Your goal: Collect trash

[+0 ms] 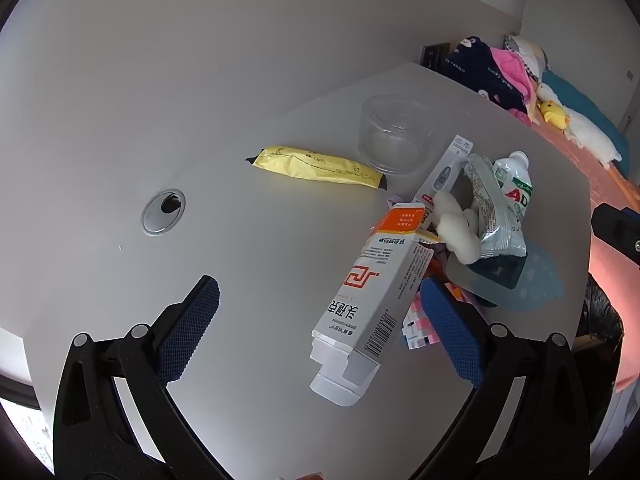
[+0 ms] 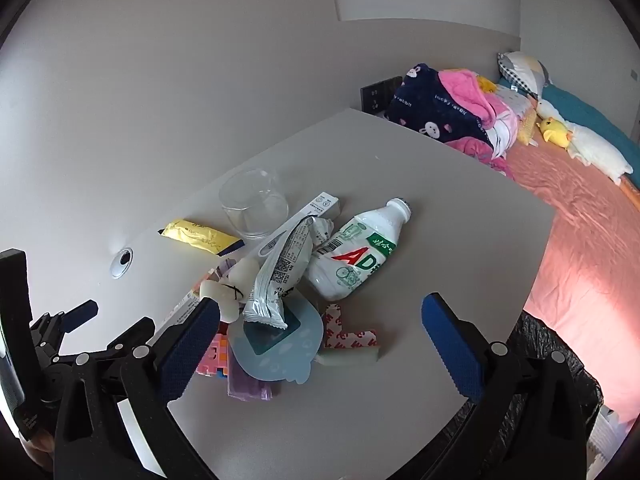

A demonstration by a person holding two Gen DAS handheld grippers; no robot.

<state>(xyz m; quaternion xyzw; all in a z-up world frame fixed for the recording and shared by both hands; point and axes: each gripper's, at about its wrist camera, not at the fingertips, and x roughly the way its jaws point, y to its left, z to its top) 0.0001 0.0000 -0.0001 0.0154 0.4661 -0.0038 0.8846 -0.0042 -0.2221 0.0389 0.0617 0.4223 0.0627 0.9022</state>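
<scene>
A pile of trash lies on the white desk [image 1: 260,240]. In the left wrist view my open left gripper [image 1: 320,328] hovers over a white and orange carton [image 1: 368,304] lying between its fingers, untouched. A yellow wrapper [image 1: 316,166] and a clear plastic cup [image 1: 394,134] lie farther back. In the right wrist view my open, empty right gripper [image 2: 320,344] hovers above the pile: a white AD bottle [image 2: 356,254], a silver foil packet [image 2: 276,276], a pale blue flat item [image 2: 276,350], a red and white strip [image 2: 348,336]. The left gripper [image 2: 60,328] shows at the left.
A cable grommet [image 1: 163,211] sits in the desk at the left. A bed with a pink sheet [image 2: 580,248], blankets and plush toys [image 2: 556,130] lies beyond the desk's right edge. A black trash bag [image 2: 560,360] hangs by the desk's right corner.
</scene>
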